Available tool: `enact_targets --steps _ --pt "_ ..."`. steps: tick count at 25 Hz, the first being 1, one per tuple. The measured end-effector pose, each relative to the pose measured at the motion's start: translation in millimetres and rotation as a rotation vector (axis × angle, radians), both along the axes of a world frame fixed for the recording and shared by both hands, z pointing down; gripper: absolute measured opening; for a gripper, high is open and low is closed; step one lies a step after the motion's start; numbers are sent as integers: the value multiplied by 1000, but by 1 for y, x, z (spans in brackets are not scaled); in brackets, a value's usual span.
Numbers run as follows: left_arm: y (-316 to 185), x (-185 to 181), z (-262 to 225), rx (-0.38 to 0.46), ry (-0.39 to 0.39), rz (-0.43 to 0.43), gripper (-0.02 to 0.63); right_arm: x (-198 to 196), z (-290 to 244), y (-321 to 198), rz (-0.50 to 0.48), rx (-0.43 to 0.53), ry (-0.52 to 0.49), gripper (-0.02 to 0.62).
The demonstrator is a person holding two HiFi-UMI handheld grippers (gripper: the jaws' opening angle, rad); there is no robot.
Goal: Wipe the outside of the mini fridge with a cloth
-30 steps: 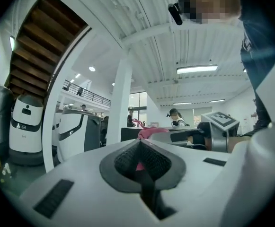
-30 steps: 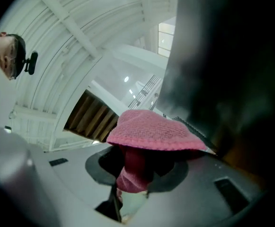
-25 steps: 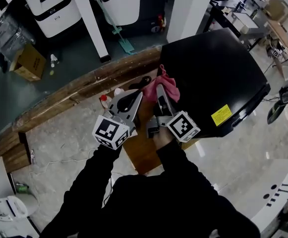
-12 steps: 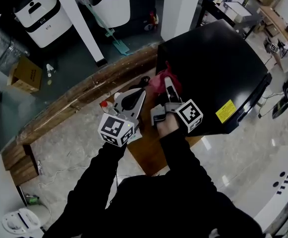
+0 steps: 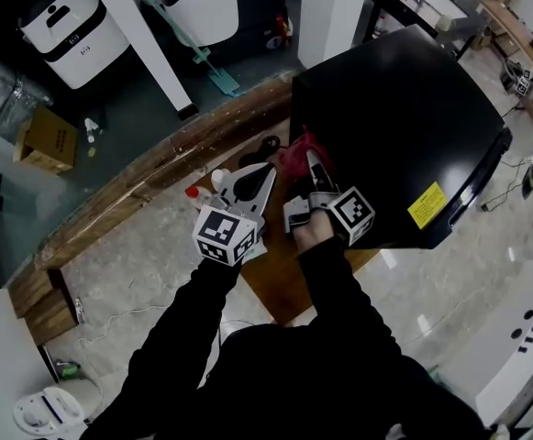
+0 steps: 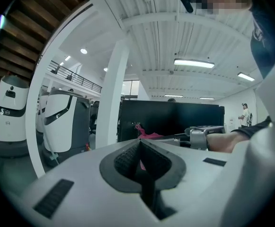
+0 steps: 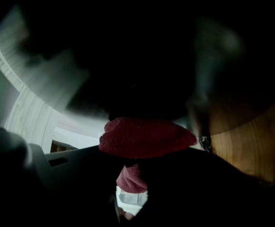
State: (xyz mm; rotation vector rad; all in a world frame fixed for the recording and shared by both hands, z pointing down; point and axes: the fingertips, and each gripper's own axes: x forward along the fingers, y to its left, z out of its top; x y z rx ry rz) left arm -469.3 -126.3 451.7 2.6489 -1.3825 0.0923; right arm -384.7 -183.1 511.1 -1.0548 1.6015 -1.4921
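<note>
The black mini fridge [image 5: 394,108] fills the upper right of the head view. My right gripper [image 5: 310,159] is shut on a pink cloth [image 5: 295,154], which is pressed to the fridge's left side near its top edge. In the right gripper view the cloth [image 7: 146,136] bunches against the dark fridge wall [image 7: 142,56], beyond the right gripper [image 7: 135,169]. My left gripper [image 5: 268,168] hangs just left of the cloth, shut on nothing. From the left gripper [image 6: 139,143] I see the fridge [image 6: 175,119], the cloth [image 6: 146,134] and the right gripper [image 6: 201,135] ahead.
A wooden board [image 5: 284,282] lies under both grippers, with a white red-capped bottle [image 5: 197,195] at its left. A long wooden kerb [image 5: 156,168] runs behind. Beyond it stand a white pillar [image 5: 335,12], white machines [image 5: 73,26] and a cardboard box [image 5: 46,136].
The right gripper has pushed the cloth closer in against the fridge's left side, so less cloth shows. The left gripper stays beside it, still shut.
</note>
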Motion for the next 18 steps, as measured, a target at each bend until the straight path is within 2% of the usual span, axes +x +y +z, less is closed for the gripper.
enact_targets --steps 3,13,18 --pt "-4 6 26 -56 16 2 5 1 22 0 -10 -34 9 123" --pt "-12 6 118 -188 -29 -27 5 -1 98 2 -14 -132 43 123" --pt "-16 4 161 -238 -36 -56 5 -1 141 -5 -29 -142 42 123"
